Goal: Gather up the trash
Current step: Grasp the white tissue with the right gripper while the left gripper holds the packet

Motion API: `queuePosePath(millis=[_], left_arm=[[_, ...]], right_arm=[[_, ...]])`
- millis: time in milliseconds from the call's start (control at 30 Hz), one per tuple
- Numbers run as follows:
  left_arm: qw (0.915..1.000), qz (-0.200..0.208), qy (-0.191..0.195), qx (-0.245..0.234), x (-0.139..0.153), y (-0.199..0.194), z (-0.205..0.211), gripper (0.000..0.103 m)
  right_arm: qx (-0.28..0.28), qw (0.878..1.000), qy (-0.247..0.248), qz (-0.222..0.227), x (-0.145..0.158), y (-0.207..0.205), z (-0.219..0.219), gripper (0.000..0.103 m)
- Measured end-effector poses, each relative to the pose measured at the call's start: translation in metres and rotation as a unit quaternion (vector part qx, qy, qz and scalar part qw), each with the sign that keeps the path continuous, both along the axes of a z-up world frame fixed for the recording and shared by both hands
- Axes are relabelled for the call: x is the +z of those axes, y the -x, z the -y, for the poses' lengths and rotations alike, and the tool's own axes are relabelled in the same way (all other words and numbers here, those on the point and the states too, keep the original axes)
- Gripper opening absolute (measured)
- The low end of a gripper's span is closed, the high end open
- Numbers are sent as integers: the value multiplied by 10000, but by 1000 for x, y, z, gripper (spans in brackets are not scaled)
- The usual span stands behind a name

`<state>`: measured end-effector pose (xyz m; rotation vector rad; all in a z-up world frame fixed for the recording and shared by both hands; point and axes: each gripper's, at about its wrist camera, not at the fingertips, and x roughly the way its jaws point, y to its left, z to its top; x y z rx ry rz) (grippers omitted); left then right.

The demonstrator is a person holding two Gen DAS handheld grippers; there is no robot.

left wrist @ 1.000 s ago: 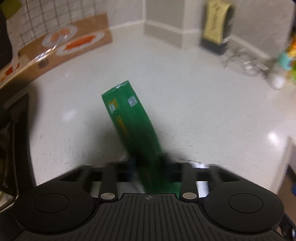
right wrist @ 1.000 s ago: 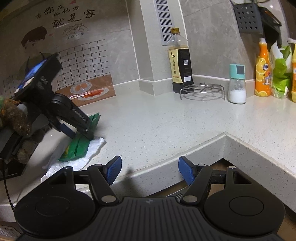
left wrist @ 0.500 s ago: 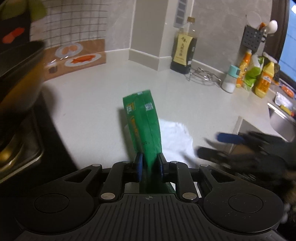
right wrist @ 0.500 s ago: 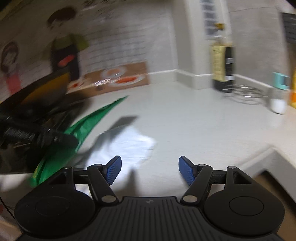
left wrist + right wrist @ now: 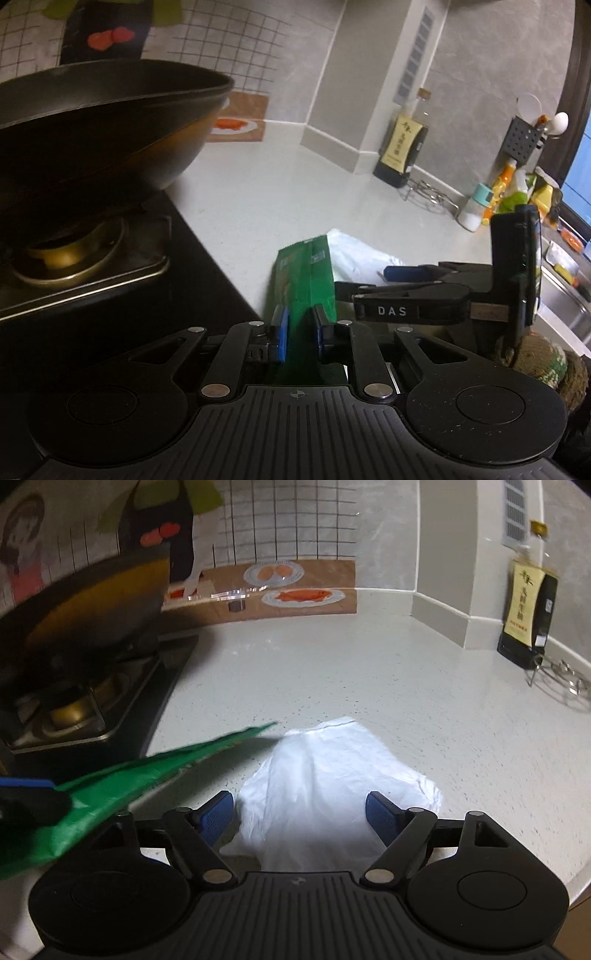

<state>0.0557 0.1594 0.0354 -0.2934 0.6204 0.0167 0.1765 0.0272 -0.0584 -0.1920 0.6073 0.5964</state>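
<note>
The green wrapper (image 5: 110, 786) runs off the frame's left edge.

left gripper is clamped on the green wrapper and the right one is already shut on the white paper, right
Not quite. The left gripper is clamped on the green wrapper, but the right gripper is open: the right wrist view shows its fingers spread either side of the white paper, which lies on the counter, not gripped.

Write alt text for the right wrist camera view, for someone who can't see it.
The open right claw straddles a crumpled white tissue on a pale countertop. At left, a green wrapper is held above the counter; behind it, a dark wok sits on the stove.
</note>
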Motion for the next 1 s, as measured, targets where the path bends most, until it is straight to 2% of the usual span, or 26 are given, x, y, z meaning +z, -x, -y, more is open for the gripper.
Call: queuePosePath(millis=[167, 267, 333, 367, 400, 500, 867, 1000], left_arm=[[9998, -127, 55, -152, -10, 0, -1, 15], [9992, -248, -162, -251, -15, -3, 6, 15], [9984, -245, -425, -287, -15, -4, 11, 16], [9979, -229, -542, -267, -14, -3, 13, 18], [9974, -229, -637, -258, -14, -3, 15, 19], [9961, -318, -775, -276, -16, -7, 19, 23], [9949, -460, -820, -354, -18, -12, 23, 25], [9923, -536, -1039, -410, -18, -20, 28, 26]], right_arm=[[-58, 9999, 36, -132, 0, -9, -1, 81], [-21, 9999, 49, -160, 0, -8, 1, 80], [-17, 9999, 64, -152, 1, -7, 4, 76], [-27, 9999, 83, -131, 2, -7, 4, 65], [-3, 9999, 117, -104, 3, -5, 5, 47], [110, 9997, 125, -154, 6, 0, 11, 18], [39, 9999, 56, 77, 12, 17, 41, 15], [-36, 9999, 53, 136, 13, 20, 53, 15]])
